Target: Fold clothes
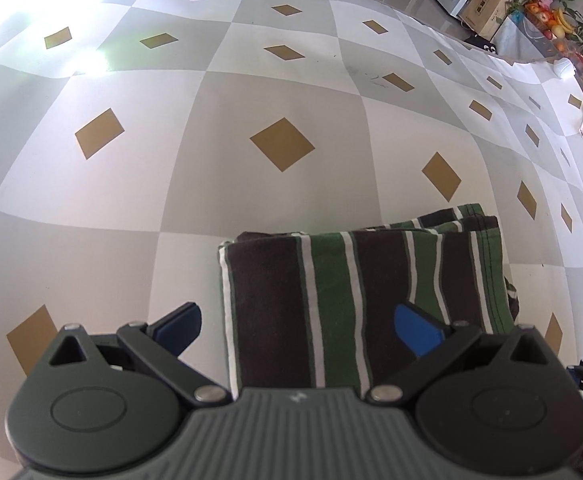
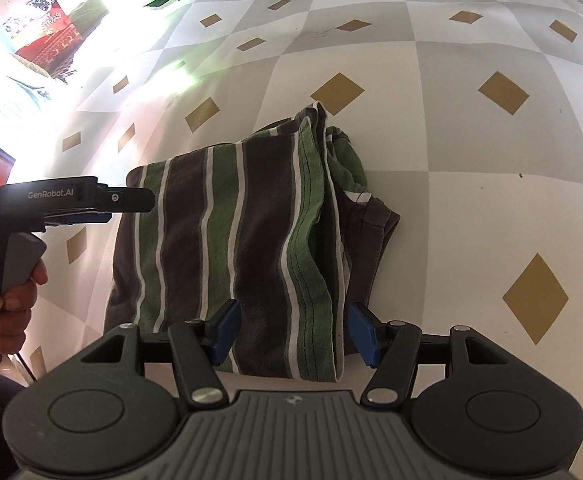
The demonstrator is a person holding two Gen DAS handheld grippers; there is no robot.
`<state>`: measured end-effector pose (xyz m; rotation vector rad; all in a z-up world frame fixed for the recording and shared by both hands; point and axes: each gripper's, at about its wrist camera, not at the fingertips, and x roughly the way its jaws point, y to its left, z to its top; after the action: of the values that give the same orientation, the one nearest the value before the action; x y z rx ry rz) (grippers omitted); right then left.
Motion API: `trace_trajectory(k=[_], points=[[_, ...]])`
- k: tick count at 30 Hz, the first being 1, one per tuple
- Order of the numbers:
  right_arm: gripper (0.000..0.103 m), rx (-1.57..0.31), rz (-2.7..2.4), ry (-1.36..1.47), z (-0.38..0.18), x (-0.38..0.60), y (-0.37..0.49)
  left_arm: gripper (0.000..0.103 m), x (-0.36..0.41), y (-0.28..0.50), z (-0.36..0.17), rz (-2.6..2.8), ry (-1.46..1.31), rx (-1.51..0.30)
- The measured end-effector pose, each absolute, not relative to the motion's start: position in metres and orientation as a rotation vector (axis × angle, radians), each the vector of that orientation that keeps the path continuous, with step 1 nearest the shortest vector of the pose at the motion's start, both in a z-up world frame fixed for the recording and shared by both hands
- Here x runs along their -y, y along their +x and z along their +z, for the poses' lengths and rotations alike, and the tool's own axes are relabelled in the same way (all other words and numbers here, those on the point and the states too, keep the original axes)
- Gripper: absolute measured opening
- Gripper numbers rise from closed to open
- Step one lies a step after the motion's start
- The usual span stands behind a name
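We see a brown, green and white striped garment (image 2: 231, 236), grey-white checked cloth (image 1: 211, 120) with mustard diamonds, blue gripper pads (image 2: 365, 334).

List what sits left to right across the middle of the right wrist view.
hand on the handle → left gripper, seen side-on → folded striped shirt → bare checkered tablecloth

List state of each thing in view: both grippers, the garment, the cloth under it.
left gripper: open, empty, over the shirt's edge.
right gripper: open, empty, over the shirt's near edge.
striped shirt: folded into a rough rectangle, lying flat, one side bunched.
checked tablecloth: spread flat under the shirt.
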<state>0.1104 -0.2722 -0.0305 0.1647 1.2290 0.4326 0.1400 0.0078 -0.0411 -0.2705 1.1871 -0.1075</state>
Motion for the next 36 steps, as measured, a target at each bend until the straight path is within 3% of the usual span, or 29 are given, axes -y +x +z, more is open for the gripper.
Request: trace_trajectory(k=[6,36], points=[[0.059,-1.262,0.392,0.316,-0.046,0.293,0.133,0.103,-0.021,0.15,-0.055,-0.113,-0.347,-1.227],[0.063,-1.281,0.428,0.347,-0.057,0.279,0.142,0.103,0.002,0.167,-0.071,-0.275,-0.458,-1.246]])
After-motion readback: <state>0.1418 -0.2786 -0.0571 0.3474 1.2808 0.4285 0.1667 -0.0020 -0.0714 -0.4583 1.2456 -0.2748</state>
